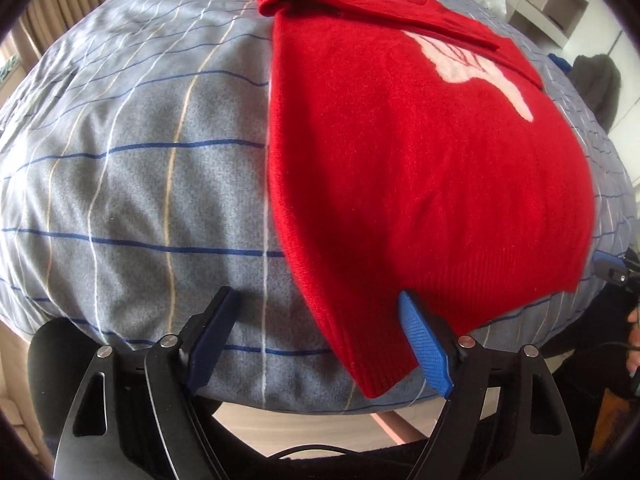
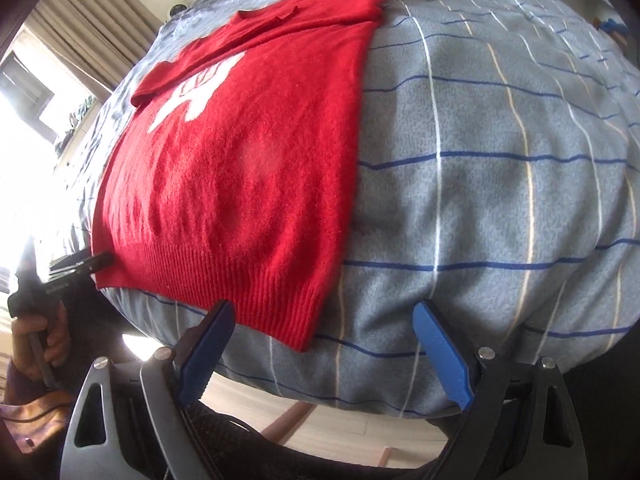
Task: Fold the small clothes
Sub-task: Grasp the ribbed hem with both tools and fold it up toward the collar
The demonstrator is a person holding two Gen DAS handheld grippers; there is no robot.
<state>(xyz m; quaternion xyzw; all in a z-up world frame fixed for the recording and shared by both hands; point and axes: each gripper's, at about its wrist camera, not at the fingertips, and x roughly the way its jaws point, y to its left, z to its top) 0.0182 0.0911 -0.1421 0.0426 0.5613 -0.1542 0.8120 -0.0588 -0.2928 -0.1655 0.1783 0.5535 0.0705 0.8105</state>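
Red knit sweater point(image 1: 400, 168), spread flat and front up on a grey bed cover point(image 1: 140, 200) with thin blue, white and tan lines. White motif on the chest. Both sleeves folded across the upper body, so a long narrow shape. Ribbed hem at the near edge of the bed, one hem corner reaching slightly over that edge. Fabric smooth, fuzzy, almost without wrinkles.

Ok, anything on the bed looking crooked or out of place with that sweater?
Nothing stands out. The red sweater lies flat on the checked bedspread, sleeves folded across its top, hem at the near edge. Both hand-held grippers are open at the hem corners, gripping nothing.
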